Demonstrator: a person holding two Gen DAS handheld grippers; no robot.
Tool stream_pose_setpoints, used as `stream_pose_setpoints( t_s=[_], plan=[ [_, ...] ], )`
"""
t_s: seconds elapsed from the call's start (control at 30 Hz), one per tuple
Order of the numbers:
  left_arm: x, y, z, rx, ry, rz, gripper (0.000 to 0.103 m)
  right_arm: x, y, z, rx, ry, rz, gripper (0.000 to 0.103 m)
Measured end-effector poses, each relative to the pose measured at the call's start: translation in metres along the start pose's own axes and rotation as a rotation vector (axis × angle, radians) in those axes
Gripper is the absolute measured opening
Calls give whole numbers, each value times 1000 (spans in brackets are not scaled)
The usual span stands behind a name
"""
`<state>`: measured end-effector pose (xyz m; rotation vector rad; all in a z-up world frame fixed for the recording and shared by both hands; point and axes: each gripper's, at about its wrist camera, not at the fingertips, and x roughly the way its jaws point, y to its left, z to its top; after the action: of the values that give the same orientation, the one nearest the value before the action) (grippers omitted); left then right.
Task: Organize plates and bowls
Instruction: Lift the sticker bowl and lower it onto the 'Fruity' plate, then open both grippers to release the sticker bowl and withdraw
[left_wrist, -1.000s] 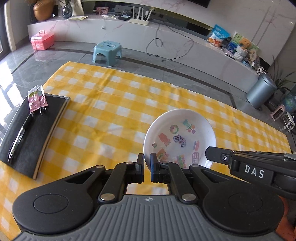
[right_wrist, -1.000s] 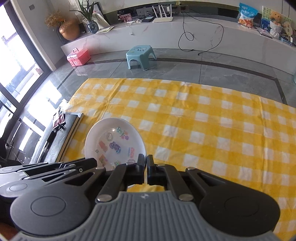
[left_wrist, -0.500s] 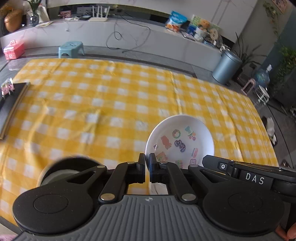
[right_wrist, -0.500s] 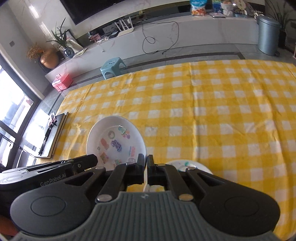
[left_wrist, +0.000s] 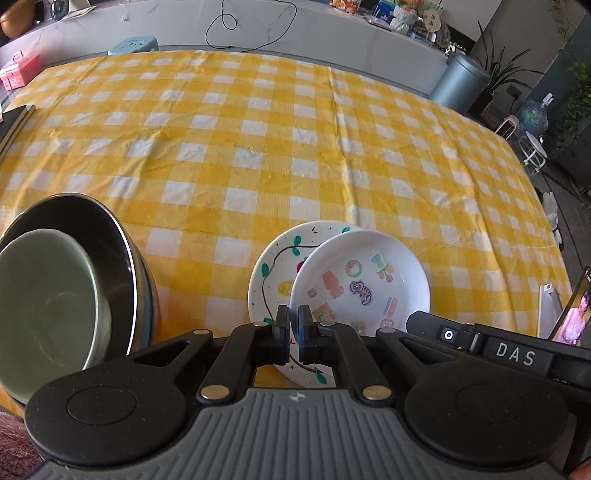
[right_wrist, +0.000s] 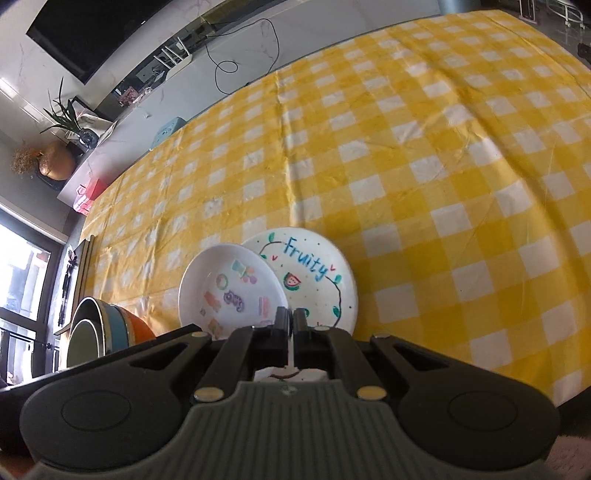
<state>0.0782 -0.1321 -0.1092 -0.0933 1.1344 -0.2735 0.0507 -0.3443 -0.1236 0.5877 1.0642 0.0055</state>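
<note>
Sticker bowl held above a "Fruity" plate

Both the left gripper (left_wrist: 294, 325) and right gripper (right_wrist: 290, 325) apparently pinch the sticker bowl (left_wrist: 360, 280) rim, jaws nearly closed, over the plate (right_wrist: 314, 277) at lower centre.

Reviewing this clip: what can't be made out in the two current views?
- Near rim of the sticker bowl, left wrist view: hidden behind the left gripper, so the grip point is unseen.
- Fruit plate, right wrist view: partly covered by the bowl and the right gripper.
- Stacked bowls: cut off by gripper bodies; count unclear.
- Phone screen, left wrist view: cut by the frame edge.
</note>
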Motion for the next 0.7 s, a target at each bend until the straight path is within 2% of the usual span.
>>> stream_pose_setpoints(
  t_s=[0.7],
  plan=[
    [26, -7, 2, 20, 55, 22, 5, 25, -1, 4, -30, 35, -73, 0]
  ],
)
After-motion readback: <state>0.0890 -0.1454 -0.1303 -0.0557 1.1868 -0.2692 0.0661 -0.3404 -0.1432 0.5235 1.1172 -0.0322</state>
